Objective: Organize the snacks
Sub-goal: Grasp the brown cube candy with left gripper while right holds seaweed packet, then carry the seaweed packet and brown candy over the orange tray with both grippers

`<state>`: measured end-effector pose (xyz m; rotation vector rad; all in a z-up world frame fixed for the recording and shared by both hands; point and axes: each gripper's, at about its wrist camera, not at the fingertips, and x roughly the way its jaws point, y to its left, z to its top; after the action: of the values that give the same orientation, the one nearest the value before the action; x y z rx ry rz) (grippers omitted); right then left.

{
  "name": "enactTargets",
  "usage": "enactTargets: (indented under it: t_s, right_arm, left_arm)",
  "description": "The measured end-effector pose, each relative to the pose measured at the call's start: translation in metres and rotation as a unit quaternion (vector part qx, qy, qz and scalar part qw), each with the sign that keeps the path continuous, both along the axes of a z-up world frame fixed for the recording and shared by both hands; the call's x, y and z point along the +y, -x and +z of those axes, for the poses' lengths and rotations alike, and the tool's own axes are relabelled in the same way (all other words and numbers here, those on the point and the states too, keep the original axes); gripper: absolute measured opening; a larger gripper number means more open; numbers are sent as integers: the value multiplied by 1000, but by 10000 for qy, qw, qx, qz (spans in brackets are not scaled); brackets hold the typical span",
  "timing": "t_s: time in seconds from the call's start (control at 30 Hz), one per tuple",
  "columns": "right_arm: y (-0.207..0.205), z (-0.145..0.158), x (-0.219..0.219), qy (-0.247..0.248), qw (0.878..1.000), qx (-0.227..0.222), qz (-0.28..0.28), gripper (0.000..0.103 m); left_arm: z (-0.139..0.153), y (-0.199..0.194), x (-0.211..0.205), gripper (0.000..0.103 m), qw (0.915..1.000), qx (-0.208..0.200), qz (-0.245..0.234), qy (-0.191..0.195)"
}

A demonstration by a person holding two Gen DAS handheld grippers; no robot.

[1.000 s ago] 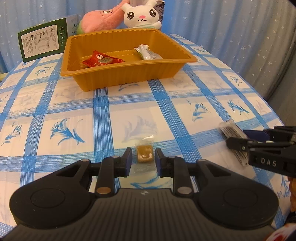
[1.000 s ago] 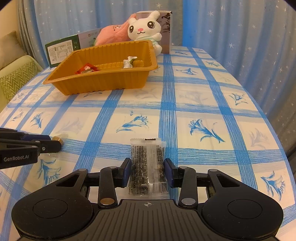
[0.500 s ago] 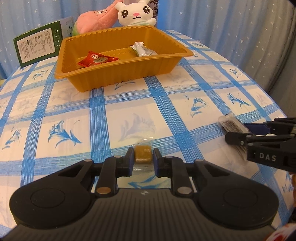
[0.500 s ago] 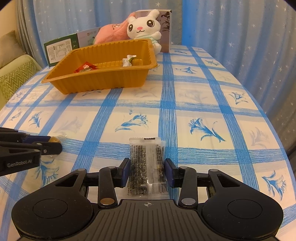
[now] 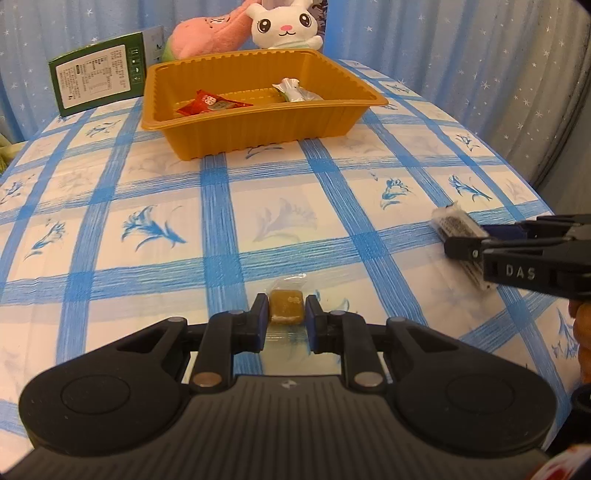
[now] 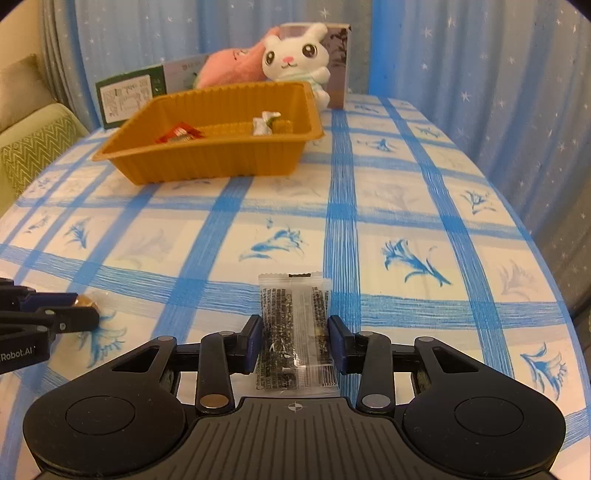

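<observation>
My left gripper is shut on a small brown candy in a clear wrapper, low over the tablecloth. My right gripper is shut on a clear packet of dark snack; the packet also shows in the left wrist view. The orange tray stands at the far side of the table and holds a red packet and a silver-wrapped snack. The tray also shows in the right wrist view.
A green box, a pink plush and a white rabbit plush stand behind the tray. Blue curtains surround the table. A green sofa is at the left in the right wrist view. The table's edge curves away on the right.
My left gripper has closed onto the brown candy and the view has lifted slightly. My right gripper has stayed clamped on the dark packet, nearly still.
</observation>
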<state>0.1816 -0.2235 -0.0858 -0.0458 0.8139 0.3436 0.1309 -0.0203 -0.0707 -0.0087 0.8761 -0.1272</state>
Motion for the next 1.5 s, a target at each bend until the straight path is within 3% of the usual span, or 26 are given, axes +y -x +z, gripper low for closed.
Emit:
enactTargets:
  t_s: [0.27,0.83,1.5]
  right_arm:
    - [27,12,5,-328,9994,64,-46,38]
    - [77,28,19,-414,9990,188,-28,38]
    - [55,71,20,-537,9985,-89,-106,39]
  left_arm:
    - [10,19,12,19,9999,-21,129,46]
    - [41,50,26,19,9992,-251,241,204]
    - [79,35,41,19,9979,-561,185,277]
